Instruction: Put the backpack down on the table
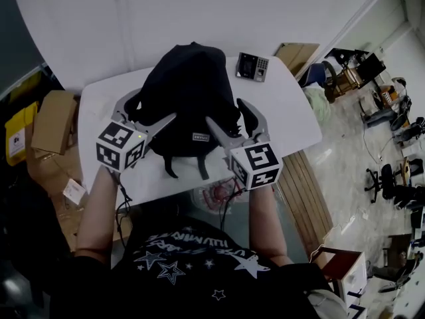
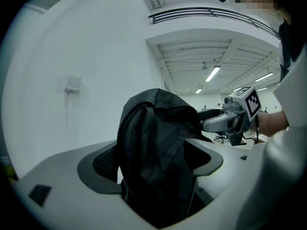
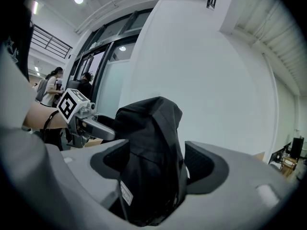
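Black backpack (image 1: 189, 88) on white table (image 1: 289, 108), loose between wide-open jaws of left gripper (image 1: 150, 108) and right gripper (image 1: 226, 111)

The backpack (image 1: 189, 88) stands on the tabletop (image 1: 295, 121), its left edge between the left tongs (image 1: 149, 111), its right edge between the right tongs (image 1: 226, 111). A keypad (image 1: 252, 66) lies behind it.

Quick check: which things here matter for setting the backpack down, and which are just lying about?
Job: backpack, table, left gripper and right gripper, both open around the backpack.
Lying about: keypad on the table, cardboard boxes beside it, chairs.
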A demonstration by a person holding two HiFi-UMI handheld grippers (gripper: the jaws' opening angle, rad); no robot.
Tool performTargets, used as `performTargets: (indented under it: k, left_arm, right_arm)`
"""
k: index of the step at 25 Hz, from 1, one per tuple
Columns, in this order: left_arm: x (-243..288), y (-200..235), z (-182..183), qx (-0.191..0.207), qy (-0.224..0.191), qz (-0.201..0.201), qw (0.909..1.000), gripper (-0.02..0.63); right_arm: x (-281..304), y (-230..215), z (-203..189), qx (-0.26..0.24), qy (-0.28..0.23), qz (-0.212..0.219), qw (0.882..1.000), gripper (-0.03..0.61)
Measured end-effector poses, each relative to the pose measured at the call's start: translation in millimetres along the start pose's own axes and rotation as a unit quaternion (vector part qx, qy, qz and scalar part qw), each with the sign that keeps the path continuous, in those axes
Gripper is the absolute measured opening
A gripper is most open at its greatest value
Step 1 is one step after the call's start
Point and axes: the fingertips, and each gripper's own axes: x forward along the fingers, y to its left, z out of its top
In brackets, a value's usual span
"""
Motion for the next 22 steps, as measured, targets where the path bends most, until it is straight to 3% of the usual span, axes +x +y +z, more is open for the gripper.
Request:
performTargets:
  k: [4, 9, 22]
  left_arm:
    - [-8.4, -2.6, -0.6, -0.009, -0.002, 0.033, 0.9994, 0.433]
    - [-25.5, -2.1, -7.1, -0.024, 0.000, 0.080, 0.9965, 0.445]
    - [-70.3, -63.4, -19.6, -0.061, -0.014, 0.102, 0.9928, 0.443]
  right_arm:
    - [-21.6, 0.7, -5.4, 0.022, -0.002, 0.000, 1.000, 0.353]
    - [-47.0, 4.4, -11.5, 0.025, 0.003, 0.002, 1.000, 0.353]
    - [-103.1, 41.5, -26.7, 0.024, 0.003, 0.049, 0.999, 0.351]
